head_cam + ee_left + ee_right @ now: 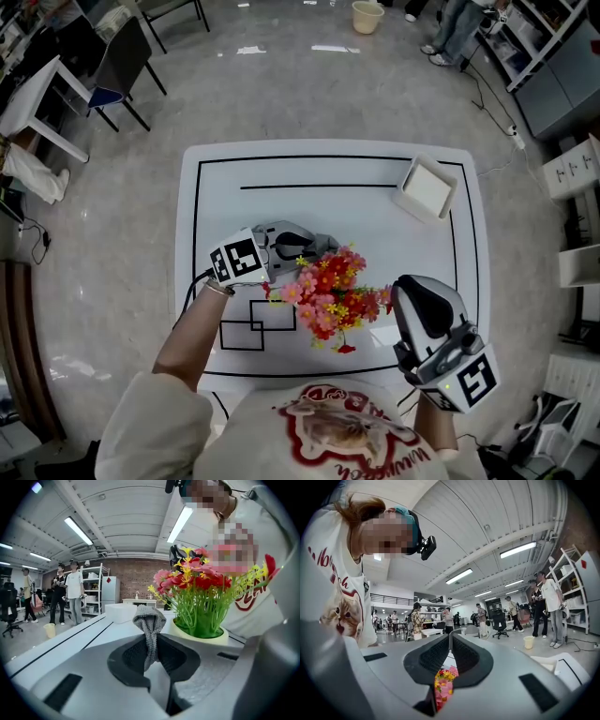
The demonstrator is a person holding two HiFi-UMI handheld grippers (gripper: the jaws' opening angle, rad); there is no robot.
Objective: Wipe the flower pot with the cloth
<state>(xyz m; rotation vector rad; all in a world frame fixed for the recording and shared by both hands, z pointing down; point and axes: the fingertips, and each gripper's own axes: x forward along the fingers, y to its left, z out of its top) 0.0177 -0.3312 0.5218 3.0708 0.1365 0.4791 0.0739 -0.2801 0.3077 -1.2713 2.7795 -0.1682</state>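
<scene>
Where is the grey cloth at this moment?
In the head view the grey cloth is left of the flowers near the table's centre, pinched in the left hand-held gripper; the left gripper view shows it beside the white pot.

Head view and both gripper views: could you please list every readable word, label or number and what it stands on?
No text can be read in full.
Red lettering on the person's white shirt: blurred and partly hidden, unreadable.
Labels on the shelf boxes: too small to read.
Marker cubes: black and white squares only, no words.
</scene>
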